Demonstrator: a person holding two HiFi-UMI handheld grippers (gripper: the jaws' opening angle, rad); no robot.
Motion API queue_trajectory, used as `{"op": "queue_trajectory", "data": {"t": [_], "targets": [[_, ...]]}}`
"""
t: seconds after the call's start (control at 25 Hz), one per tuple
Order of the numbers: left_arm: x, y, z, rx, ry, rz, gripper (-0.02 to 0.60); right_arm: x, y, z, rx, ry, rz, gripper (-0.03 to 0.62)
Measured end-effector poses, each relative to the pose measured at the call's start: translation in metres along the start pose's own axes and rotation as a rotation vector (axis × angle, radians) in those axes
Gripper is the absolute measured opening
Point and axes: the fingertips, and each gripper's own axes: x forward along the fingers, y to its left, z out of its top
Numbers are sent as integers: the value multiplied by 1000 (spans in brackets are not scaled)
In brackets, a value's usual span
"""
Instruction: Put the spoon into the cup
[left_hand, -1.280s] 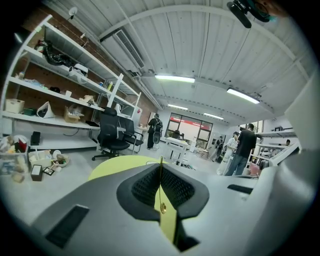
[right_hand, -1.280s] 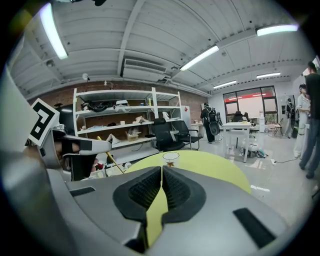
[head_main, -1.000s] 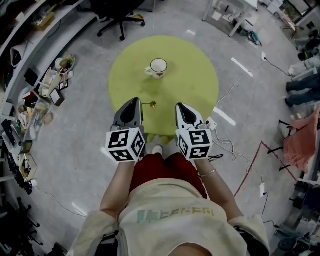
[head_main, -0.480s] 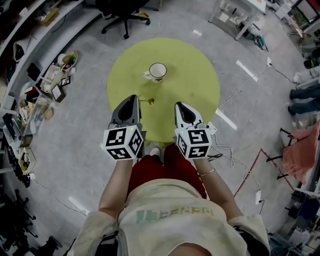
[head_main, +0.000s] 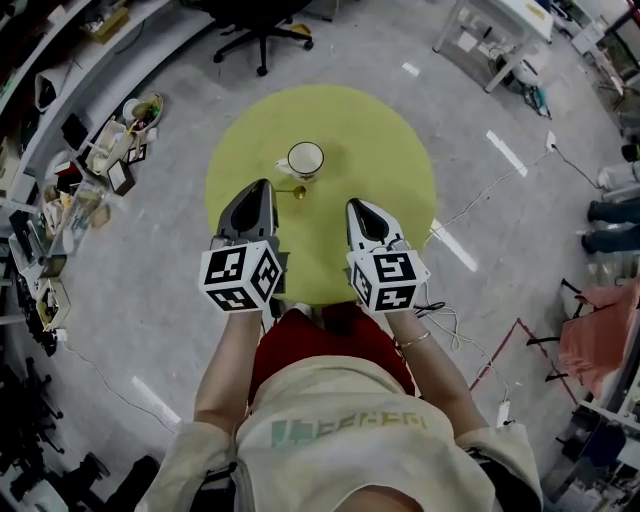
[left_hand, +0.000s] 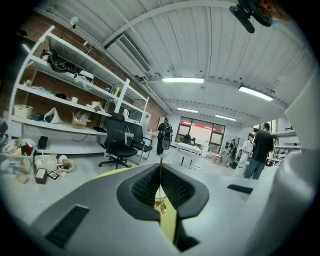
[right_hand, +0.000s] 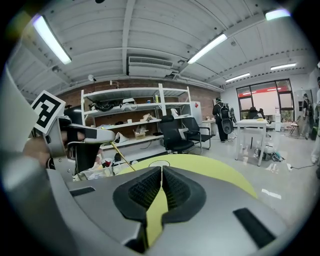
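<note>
A white cup (head_main: 305, 159) stands upright on the round yellow-green table (head_main: 380, 150). My left gripper (head_main: 266, 186) is shut on the thin handle of a gold spoon (head_main: 297, 192), whose bowl hangs just in front of the cup, a little to its left. In the left gripper view the spoon (left_hand: 160, 200) shows as a thin line in the slit between the shut jaws. My right gripper (head_main: 357, 206) is shut on nothing, over the table's near right part. In the right gripper view the cup's rim (right_hand: 160, 163) shows past the jaws, and the left gripper (right_hand: 75, 134) holds the spoon (right_hand: 122, 159) slanted.
A black office chair (head_main: 262, 30) stands beyond the table. Cluttered shelves and small items (head_main: 110, 150) line the left wall. White tables (head_main: 500, 40) and cables (head_main: 470, 300) lie on the right. People stand far off in the left gripper view (left_hand: 260, 150).
Both grippers have moved forward over the table. The spoon's bowl has come much nearer to the cup.
</note>
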Motion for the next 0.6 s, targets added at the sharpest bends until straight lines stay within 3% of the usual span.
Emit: {"op": "queue_trajectory", "data": {"t": [0.6], "targets": [[64,-5,27,-23,-51,82,25,48,-45,24,-29,7,89,37]]}}
